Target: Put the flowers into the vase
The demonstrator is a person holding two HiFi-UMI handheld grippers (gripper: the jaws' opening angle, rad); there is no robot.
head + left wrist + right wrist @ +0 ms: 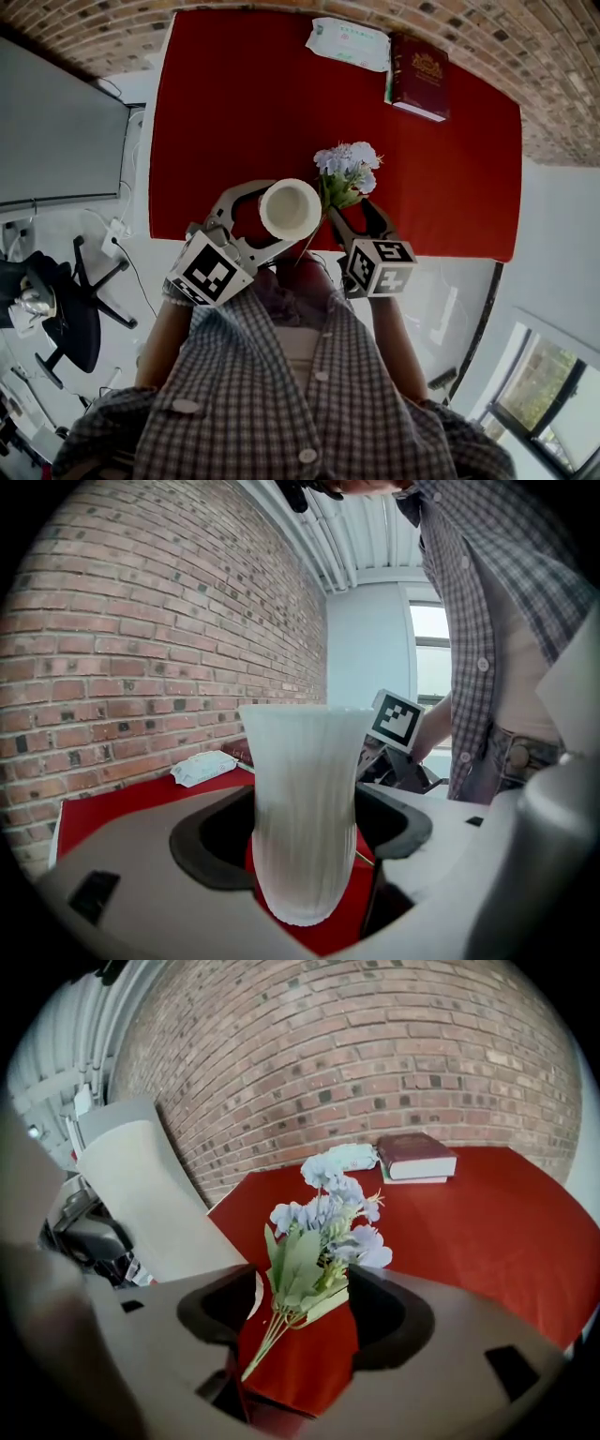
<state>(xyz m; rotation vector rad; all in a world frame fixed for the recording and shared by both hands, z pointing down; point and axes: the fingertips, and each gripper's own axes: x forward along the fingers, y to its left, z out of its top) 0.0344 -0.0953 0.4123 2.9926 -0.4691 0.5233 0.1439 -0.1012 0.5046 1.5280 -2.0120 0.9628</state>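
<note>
A white ribbed vase [290, 208] stands upright over the near edge of the red table [225, 112], and my left gripper [277, 214] is shut on it. In the left gripper view both dark pads sit against the vase [305, 808], which fills the gap of that gripper [305, 832]. A small bunch of pale blue flowers [348, 171] with green leaves lies just right of the vase. My right gripper [354, 210] is open around the bunch. In the right gripper view the flowers [323, 1232] lie loose between the wide jaws of the gripper [305, 1290], stems pointing back towards me.
A dark red book [419, 75] and a pack of wipes [347, 42] lie at the table's far edge by the brick wall. An office chair [75, 314] stands on the floor at the left. The person's checked shirt fills the bottom of the head view.
</note>
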